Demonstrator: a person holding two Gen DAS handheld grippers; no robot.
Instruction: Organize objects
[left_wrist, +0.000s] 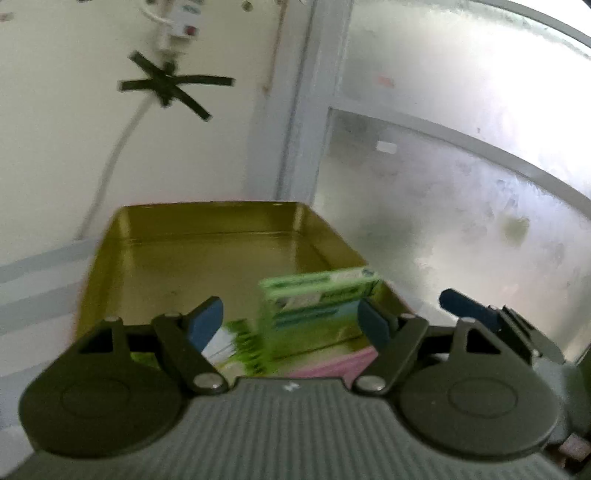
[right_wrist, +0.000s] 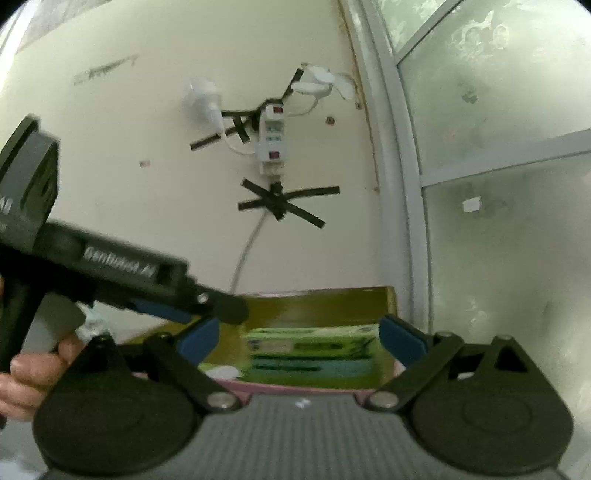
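left wrist view: green box (left_wrist: 317, 295) sits in the gold tin (left_wrist: 207, 240), between the left gripper (left_wrist: 291, 321)'s released pads; right gripper (right_wrist: 299, 336) also released. placing looks nearly done.

We note soft daylight through the frosted window (left_wrist: 461, 177), motion blur on the green box (left_wrist: 317, 295), and fisheye bending at edges.

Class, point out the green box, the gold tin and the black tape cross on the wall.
green box (left_wrist: 317, 295): left wrist view, on its front face.
gold tin (left_wrist: 207, 218): left wrist view, on its far inner wall.
black tape cross (right_wrist: 280, 203): right wrist view, where the strips meet.
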